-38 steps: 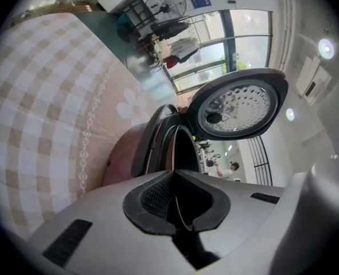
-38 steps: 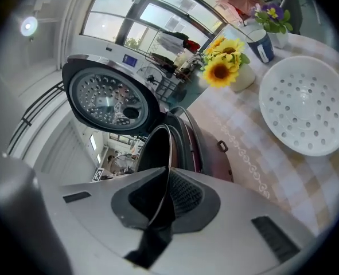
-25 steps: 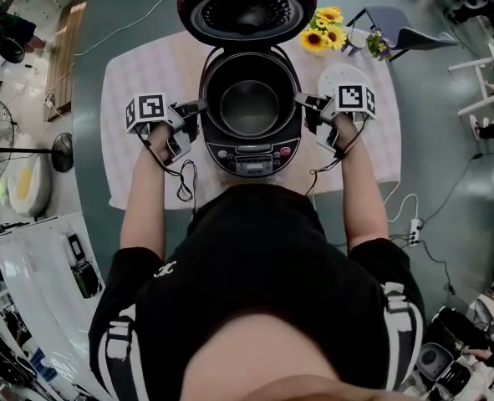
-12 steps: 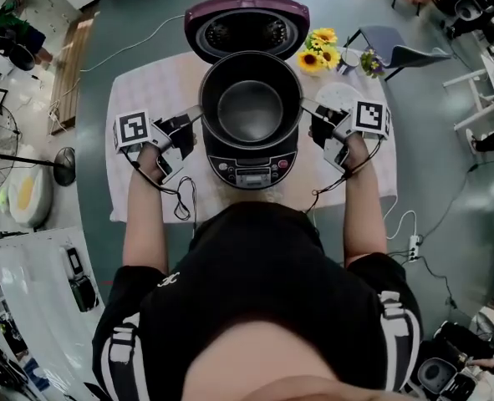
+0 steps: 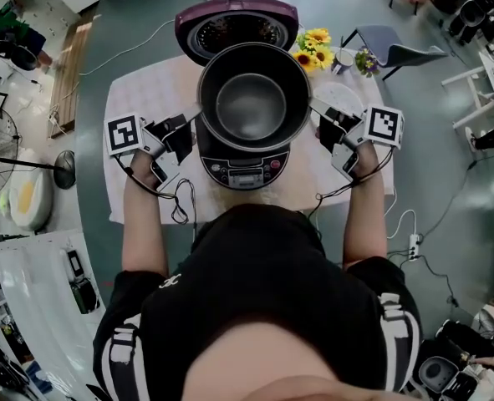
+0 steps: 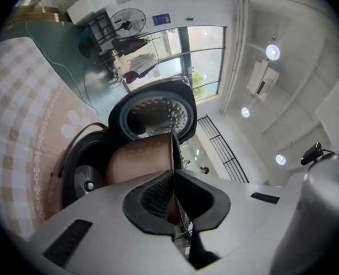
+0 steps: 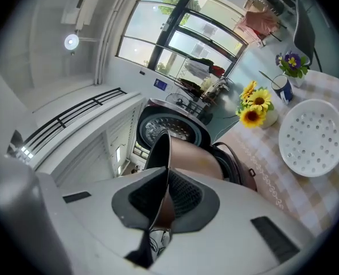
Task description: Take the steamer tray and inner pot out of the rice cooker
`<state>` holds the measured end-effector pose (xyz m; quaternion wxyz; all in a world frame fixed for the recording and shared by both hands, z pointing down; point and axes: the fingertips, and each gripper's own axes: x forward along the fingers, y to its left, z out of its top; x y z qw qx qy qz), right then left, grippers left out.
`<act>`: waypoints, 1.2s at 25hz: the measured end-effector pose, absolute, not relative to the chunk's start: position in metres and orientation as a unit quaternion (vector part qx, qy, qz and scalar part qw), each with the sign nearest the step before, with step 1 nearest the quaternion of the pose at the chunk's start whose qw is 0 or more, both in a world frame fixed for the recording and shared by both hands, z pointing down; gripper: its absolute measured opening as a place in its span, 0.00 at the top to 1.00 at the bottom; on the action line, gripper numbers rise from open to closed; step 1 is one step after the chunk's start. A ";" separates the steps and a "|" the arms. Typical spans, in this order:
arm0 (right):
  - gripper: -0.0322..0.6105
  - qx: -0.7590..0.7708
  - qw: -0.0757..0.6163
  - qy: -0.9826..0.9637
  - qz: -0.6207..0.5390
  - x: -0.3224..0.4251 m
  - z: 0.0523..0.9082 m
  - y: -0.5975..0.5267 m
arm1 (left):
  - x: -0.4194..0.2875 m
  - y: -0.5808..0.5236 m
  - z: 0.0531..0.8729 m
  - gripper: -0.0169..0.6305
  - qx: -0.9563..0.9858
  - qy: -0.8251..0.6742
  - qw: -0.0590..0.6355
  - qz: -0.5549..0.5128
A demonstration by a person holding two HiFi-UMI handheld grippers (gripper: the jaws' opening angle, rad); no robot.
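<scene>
The dark inner pot point(image 5: 253, 98) hangs above the rice cooker point(image 5: 245, 164), lifted clear of its well. My left gripper point(image 5: 190, 120) is shut on the pot's left rim and my right gripper point(image 5: 318, 115) is shut on its right rim. In the left gripper view the copper-coloured pot wall point(image 6: 143, 160) runs into the pinched jaws, with the cooker's empty well point(image 6: 83, 176) below. The right gripper view shows the pot point(image 7: 183, 159) clamped the same way. The white steamer tray point(image 7: 312, 137) lies on the tablecloth to the right of the cooker, partly seen in the head view point(image 5: 337, 95).
The cooker's purple lid point(image 5: 234, 27) stands open behind the pot. A vase of sunflowers point(image 5: 312, 47) and a cup with purple flowers point(image 5: 364, 60) stand at the table's back right. The checked tablecloth point(image 5: 138, 182) covers a small table; a cable point(image 5: 180, 199) hangs at its front.
Both grippers have risen together, carrying the inner pot up out of the cooker; the pot now looks larger and hides most of the cooker body.
</scene>
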<state>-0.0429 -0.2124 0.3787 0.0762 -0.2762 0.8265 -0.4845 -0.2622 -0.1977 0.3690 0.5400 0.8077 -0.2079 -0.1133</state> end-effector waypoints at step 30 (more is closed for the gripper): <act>0.93 -0.434 0.160 0.750 -0.473 0.273 0.413 -0.116 | 0.061 -0.175 0.394 0.96 0.823 -0.031 0.566 0.016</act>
